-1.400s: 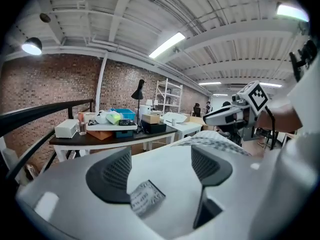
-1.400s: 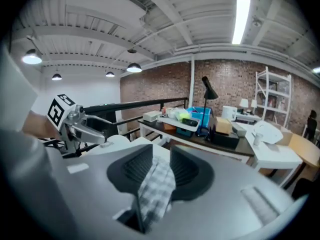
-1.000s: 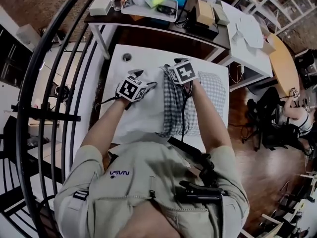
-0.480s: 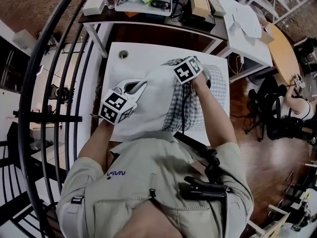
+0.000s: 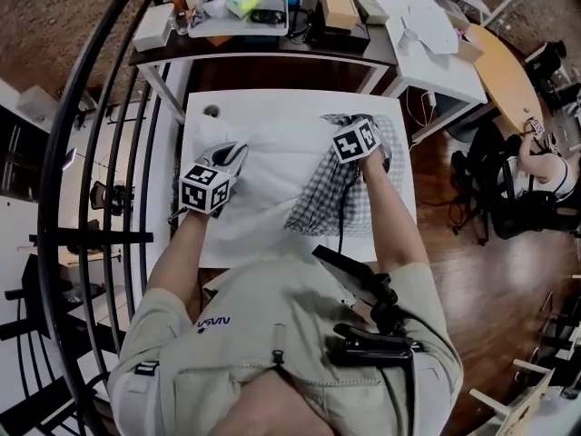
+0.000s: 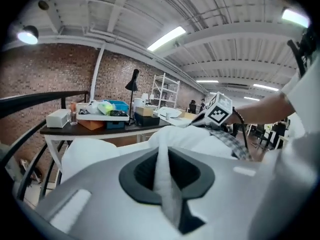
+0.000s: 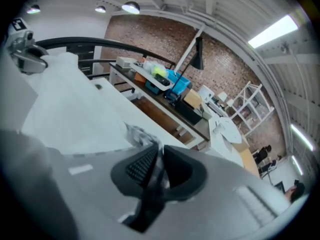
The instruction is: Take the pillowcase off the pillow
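Pillowcase (image 5: 324, 187) in right fingers (image 7: 140, 167), pillow (image 5: 272, 153) in left fingers (image 6: 137, 175), just closed.

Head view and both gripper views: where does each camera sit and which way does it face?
Head view: on the head, steeply down at white pillow and grey checked pillowcase; shows torso, arms, left gripper, right gripper.
Left gripper view: on that gripper, along jaws just closed on pillow, toward cluttered dark table; shows right arm.
Right gripper view: likewise, jaws just closed on pillowcase; both share that table.
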Motion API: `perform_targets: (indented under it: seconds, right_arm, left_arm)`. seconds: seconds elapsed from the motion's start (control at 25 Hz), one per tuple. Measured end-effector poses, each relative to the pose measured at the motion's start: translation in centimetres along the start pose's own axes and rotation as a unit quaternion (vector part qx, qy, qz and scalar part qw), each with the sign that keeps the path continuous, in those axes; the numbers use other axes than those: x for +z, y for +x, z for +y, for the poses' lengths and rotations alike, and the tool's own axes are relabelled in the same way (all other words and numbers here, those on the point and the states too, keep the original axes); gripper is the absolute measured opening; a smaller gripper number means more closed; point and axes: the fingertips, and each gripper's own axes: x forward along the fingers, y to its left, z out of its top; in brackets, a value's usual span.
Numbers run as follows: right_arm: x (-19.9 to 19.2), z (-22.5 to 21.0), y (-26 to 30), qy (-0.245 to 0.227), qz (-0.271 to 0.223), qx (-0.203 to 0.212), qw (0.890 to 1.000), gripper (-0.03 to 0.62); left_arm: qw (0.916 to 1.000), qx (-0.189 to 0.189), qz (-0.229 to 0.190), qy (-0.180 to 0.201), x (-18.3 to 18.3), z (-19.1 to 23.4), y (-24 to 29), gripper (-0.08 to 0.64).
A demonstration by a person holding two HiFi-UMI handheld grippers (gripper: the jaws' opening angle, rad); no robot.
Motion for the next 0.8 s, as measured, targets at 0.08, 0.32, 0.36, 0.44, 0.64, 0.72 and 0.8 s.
perform_targets:
  seconds: [0.08,0.32,0.36,0.44,0.64,0.72,0.8]
  right_arm:
    - [0.4,-0.3,-1.1,0.018,-0.03,-0.006,0.999,0.065]
    - [0.7,1.2,-8.2,0.135,-0.112,-0.002,0.984,0.084]
    - [0.3,1.8,-9.4,0.156,-0.123,0.001,0.98,0.084]
    - [-0.8,3.5,-11.7,0.183,-0.138,0.008,0.973,0.085]
    - [-4.1,10.6,-16.9,0.23,-0.133,0.056,0.962,0.102]
    - [-6.0,13.7,-18.6,0.246,-0.117,0.083,0.959,0.106]
    - [-7.7,17.1,-19.7,0.254,-0.097,0.11,0.956,0.109]
  left_arm:
    - [0.9998,-0.001,-0.004,0.022,0.7,0.0,0.8,0.087]
    - [0.9962,-0.012,-0.071,0.05,4.8,-1.9,-2.3,0.242]
    - [0.995,-0.017,-0.081,0.055,5.4,-2.8,-3.0,0.242]
    - [0.9928,-0.037,-0.09,0.07,5.8,-5.0,-4.2,0.242]
    - [0.9879,-0.094,-0.026,0.121,0.7,-10.7,-5.3,0.266]
    - [0.9846,-0.113,0.014,0.133,-2.3,-12.6,-5.1,0.284]
    - [0.9795,-0.128,0.046,0.149,-5.0,-14.1,-5.1,0.298]
